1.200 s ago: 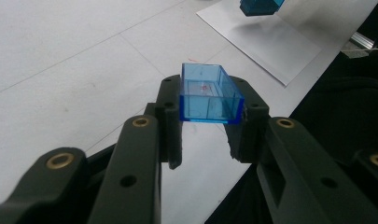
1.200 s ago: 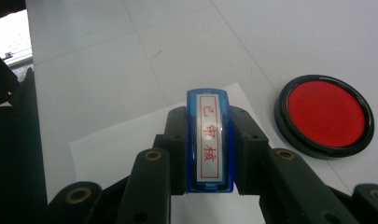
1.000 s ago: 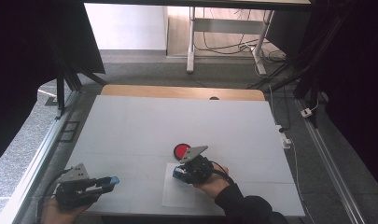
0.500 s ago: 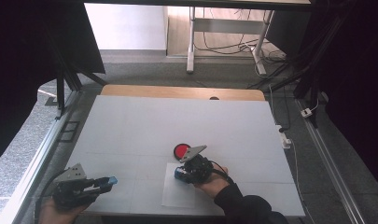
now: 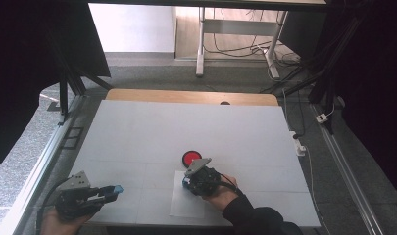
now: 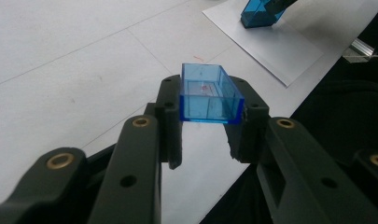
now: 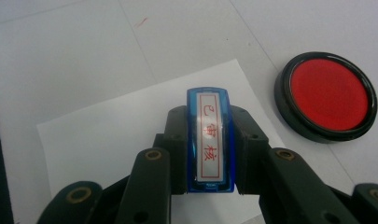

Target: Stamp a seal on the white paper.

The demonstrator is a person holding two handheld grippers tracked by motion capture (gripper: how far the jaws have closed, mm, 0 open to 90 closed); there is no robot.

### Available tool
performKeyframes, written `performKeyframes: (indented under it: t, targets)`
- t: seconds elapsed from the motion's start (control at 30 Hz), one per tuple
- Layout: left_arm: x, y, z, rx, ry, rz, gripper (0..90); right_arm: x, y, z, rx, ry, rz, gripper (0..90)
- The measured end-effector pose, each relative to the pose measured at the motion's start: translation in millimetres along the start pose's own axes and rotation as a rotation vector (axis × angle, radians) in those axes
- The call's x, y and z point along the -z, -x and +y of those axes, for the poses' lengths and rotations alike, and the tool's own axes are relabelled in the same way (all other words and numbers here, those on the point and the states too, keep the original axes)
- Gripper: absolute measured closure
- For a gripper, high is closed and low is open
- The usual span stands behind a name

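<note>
My right gripper [image 7: 209, 122] is shut on a blue stamp [image 7: 210, 154] whose white label bears red characters. It holds the stamp over a white sheet of paper [image 7: 107, 144], which the high view places near the table's front edge, with the right gripper [image 5: 190, 183] over the paper [image 5: 184, 205]. A round red ink pad [image 7: 329, 95] in a black case lies just beyond the sheet [image 5: 191, 157]. My left gripper [image 6: 209, 100] is shut on a clear blue cap [image 6: 209, 93], held at the table's front left corner [image 5: 116, 189]. The left gripper view has the stamp [image 6: 259, 14] farther off, on the paper [image 6: 280, 49].
The white table [image 5: 186, 127] has a wooden strip along its far edge [image 5: 186, 95]. Black frame rails run down both sides. Cables and table legs stand on the floor beyond the far edge.
</note>
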State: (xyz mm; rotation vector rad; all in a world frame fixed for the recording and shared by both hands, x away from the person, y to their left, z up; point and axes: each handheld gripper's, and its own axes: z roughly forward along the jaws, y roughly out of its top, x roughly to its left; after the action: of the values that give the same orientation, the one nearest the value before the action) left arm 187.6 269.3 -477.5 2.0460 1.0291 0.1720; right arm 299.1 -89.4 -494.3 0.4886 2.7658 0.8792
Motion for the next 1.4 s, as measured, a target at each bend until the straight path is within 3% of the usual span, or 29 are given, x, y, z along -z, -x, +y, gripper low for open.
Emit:
performKeyframes:
  t: [0.3, 0.47, 0.77, 1.0, 1.23, 1.4]
  targets:
    - [2.1, -2.9, -1.4, 0.021, 0.015, -0.021, 68.1, -0.5, 14.1, -5.8, -0.087, 0.032, 0.079, 71.6]
    - [1.8, -2.9, -1.3, 0.023, 0.013, -0.019, 68.1, -0.8, 12.4, -5.4, -0.081, 0.032, 0.069, 71.7]
    - [1.3, -2.8, -1.0, 0.021, 0.010, -0.020, 68.1, -0.6, 2.1, -1.9, -0.012, 0.008, 0.002, 71.6]
    - [1.0, -2.9, -1.0, 0.020, 0.008, -0.020, 68.1, -1.1, 9.8, -5.6, -0.082, 0.034, 0.057, 71.6]
    - [0.4, -3.0, -0.7, 0.021, 0.003, -0.021, 68.1, -1.2, 6.0, -4.9, -0.043, 0.033, 0.030, 71.6]
    - [0.2, -2.8, -0.4, 0.016, 0.004, -0.023, 68.1, -1.0, 8.3, -6.4, -0.060, 0.043, 0.047, 71.4]
